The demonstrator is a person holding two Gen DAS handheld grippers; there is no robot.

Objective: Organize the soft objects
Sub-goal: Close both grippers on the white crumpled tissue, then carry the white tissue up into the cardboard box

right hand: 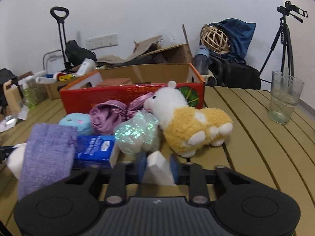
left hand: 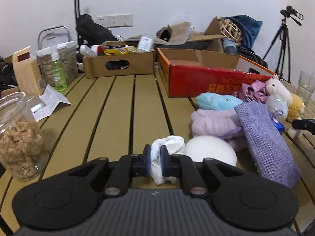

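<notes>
My left gripper point(left hand: 155, 158) is shut on a crumpled white cloth point(left hand: 167, 147) low over the slatted table, beside a white ball point(left hand: 210, 151). My right gripper point(right hand: 158, 166) is shut on a white foam block point(right hand: 157, 167). A pile of soft things lies before the red box point(right hand: 118, 96): a purple knit pouch point(left hand: 265, 143), a lilac towel point(left hand: 212, 122), a light blue plush point(left hand: 216, 101), a pink satin cloth point(right hand: 110, 116), an iridescent bag point(right hand: 137, 133), a blue tissue pack point(right hand: 94, 147) and a yellow and white alpaca toy point(right hand: 189, 123).
A clear jar of brown chunks point(left hand: 19, 137) stands at the left. A green spray bottle point(left hand: 58, 72), a paper leaflet point(left hand: 49, 102) and a cardboard box point(left hand: 118, 63) sit at the back left. A glass tumbler point(right hand: 283, 98) stands at the right. A tripod point(right hand: 283, 39) is behind.
</notes>
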